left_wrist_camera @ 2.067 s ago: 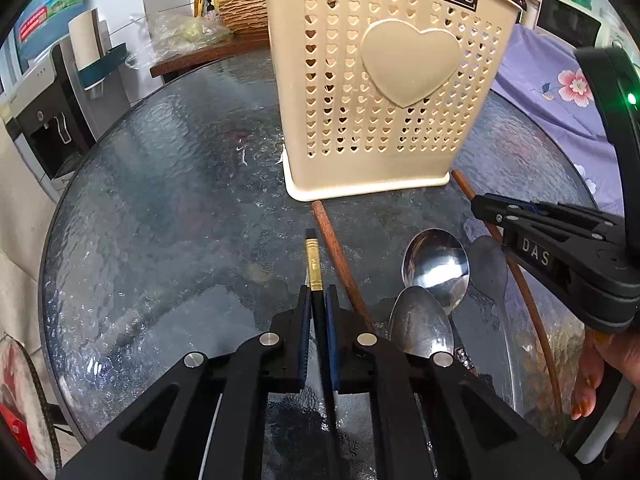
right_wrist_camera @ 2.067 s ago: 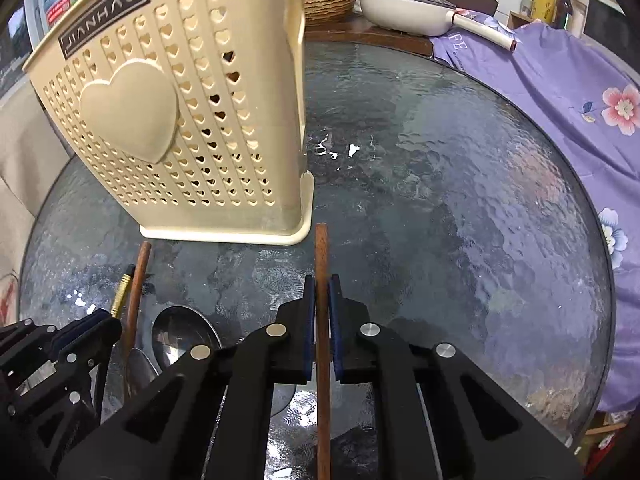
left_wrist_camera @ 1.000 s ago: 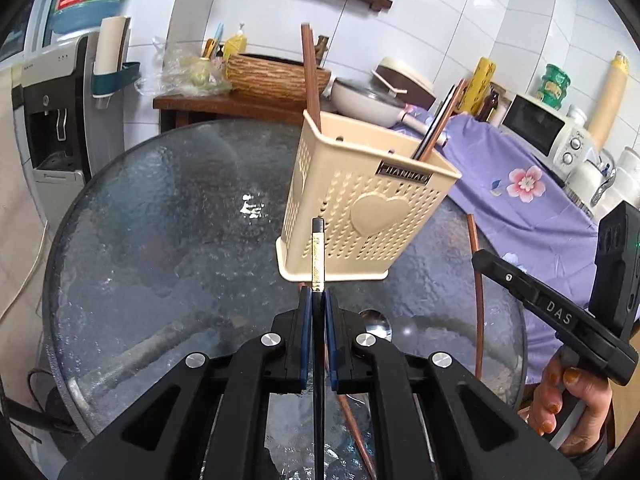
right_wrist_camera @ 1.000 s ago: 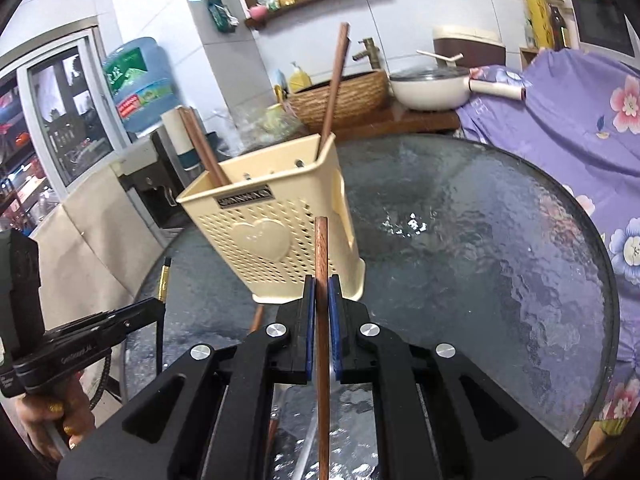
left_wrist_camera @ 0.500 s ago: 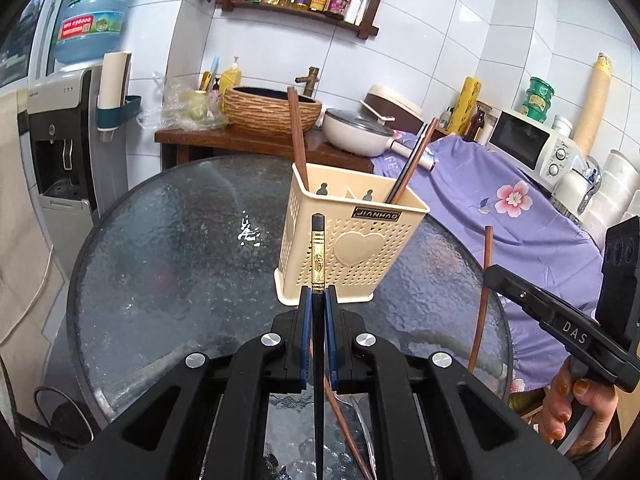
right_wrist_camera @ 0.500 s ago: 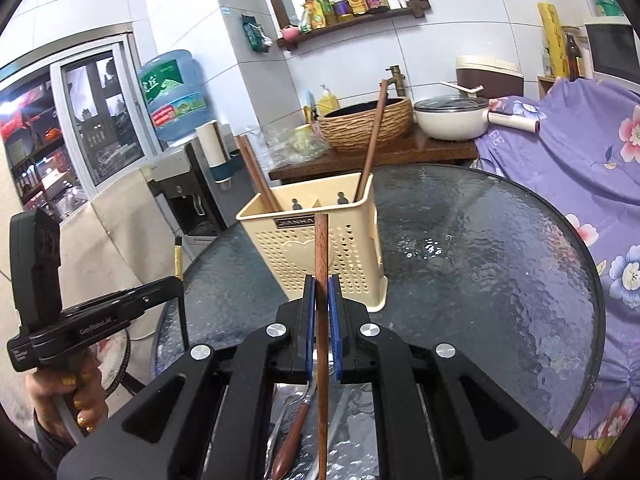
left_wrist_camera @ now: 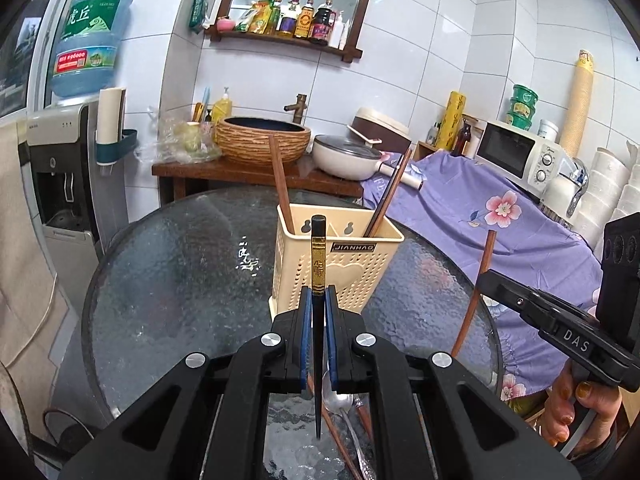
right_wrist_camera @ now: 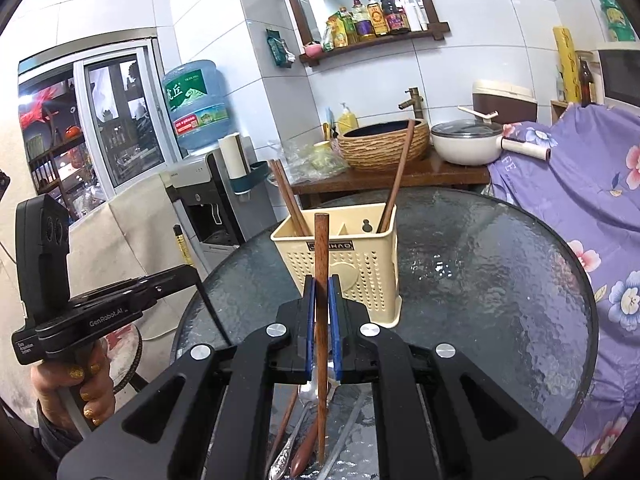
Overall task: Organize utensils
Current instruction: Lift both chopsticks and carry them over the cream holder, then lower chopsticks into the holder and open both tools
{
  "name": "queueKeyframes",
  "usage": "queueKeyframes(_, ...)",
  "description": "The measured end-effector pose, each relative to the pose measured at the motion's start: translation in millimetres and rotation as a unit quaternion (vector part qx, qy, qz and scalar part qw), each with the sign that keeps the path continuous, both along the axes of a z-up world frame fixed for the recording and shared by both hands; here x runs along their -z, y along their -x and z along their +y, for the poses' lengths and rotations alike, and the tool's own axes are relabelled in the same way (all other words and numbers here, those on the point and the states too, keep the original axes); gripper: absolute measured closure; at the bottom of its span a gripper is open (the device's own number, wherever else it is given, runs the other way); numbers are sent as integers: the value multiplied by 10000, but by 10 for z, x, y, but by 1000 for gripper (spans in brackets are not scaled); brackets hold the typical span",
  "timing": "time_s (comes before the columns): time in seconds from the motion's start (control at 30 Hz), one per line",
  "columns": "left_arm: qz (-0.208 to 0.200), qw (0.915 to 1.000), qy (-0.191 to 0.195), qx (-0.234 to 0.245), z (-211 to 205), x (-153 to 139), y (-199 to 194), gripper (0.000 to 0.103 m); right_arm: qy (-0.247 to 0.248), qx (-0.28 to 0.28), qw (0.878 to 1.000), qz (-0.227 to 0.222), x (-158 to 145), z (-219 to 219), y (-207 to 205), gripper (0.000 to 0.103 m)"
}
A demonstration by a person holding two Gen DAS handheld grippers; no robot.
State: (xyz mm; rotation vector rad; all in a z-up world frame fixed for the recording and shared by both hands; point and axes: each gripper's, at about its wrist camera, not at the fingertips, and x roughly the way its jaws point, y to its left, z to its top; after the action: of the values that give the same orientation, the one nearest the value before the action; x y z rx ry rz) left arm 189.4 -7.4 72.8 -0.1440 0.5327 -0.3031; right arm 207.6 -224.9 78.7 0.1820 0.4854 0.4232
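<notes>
left gripper (left_wrist_camera: pixel 319 300) clamped on a black chopstick (left_wrist_camera: pixel 318 264) with a gold band, held upright above the table's near edge. right gripper (right_wrist_camera: pixel 321 292) clamped the same way on a brown wooden chopstick (right_wrist_camera: pixel 321 256), also upright, off to the right in the left wrist view (left_wrist_camera: pixel 478 276). both raised in front of the cream utensil holder (left_wrist_camera: pixel 340 264), neither stick inside it. holder perforated, heart on the front, standing on a round table (left_wrist_camera: pixel 180 280) of dark, pebbled glass; wooden chopsticks (left_wrist_camera: pixel 280 184) leaning out of its compartments. on the glass below the grippers, a steel spoon (left_wrist_camera: pixel 340 400) and more brown sticks lying loose. beyond the table, a white-tiled wall with a wooden shelf (left_wrist_camera: pixel 288 36) of sauce bottles, a woven basin (left_wrist_camera: pixel 262 140) under a brass tap on a low wooden counter, a white lidded pan (left_wrist_camera: pixel 348 156) beside it. water dispenser (left_wrist_camera: pixel 60 160) with a blue bottle to the left. purple flowered cloth (left_wrist_camera: pixel 480 208) draped to the right, a white microwave (left_wrist_camera: pixel 516 152) standing behind it.
</notes>
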Motion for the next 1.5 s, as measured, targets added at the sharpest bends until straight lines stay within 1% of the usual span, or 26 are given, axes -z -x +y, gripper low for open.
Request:
queueKeyframes(0.27,-127,9999,30,55,-25,-125,8,96,-7,-107,9998,-151,-173,56,-6,96)
queueKeyframes(0.4,-276,9996,-61,72,-50,-238,12,96,54,-150,9996,-235,-319,85,-53,96)
queueKeyframes(0.5,-439,9988,-123,166,-98,-401,2,96,132,-182,9992,-323,-481,125,-120,96)
queueKeyframes(0.63,-611,9978,-104,245,-130,-655,-79,96,170,-145,9984,-511,-754,140,-229,96)
queueKeyframes(0.73,-825,9964,-138,101,-130,-887,-176,97,104,-113,9980,-618,-973,129,-327,96)
queueKeyframes(0.9,-1048,9944,-93,-38,-140,-1234,-386,96,219,104,9956,-905,-1358,143,-509,96)
queueKeyframes(1.07,-1226,9921,-45,-278,-190,-1473,-637,97,277,399,9911,-1236,-1635,194,-740,96)
queueKeyframes(1.17,-1188,9922,-24,-371,-235,-1499,-828,97,332,544,9886,-1365,-1691,229,-895,96)
queueKeyframes(1.27,-1140,9924,33,-470,-264,-1422,-995,97,429,722,9845,-1542,-1654,277,-1031,96)
queueKeyframes(1.33,-1135,9921,43,-536,-281,-1314,-1063,97,475,792,9837,-1544,-1556,301,-1105,96)
queueKeyframes(1.5,-1069,9924,-5,-610,-325,-985,-1148,97,490,829,9871,-1282,-1147,318,-1283,96)
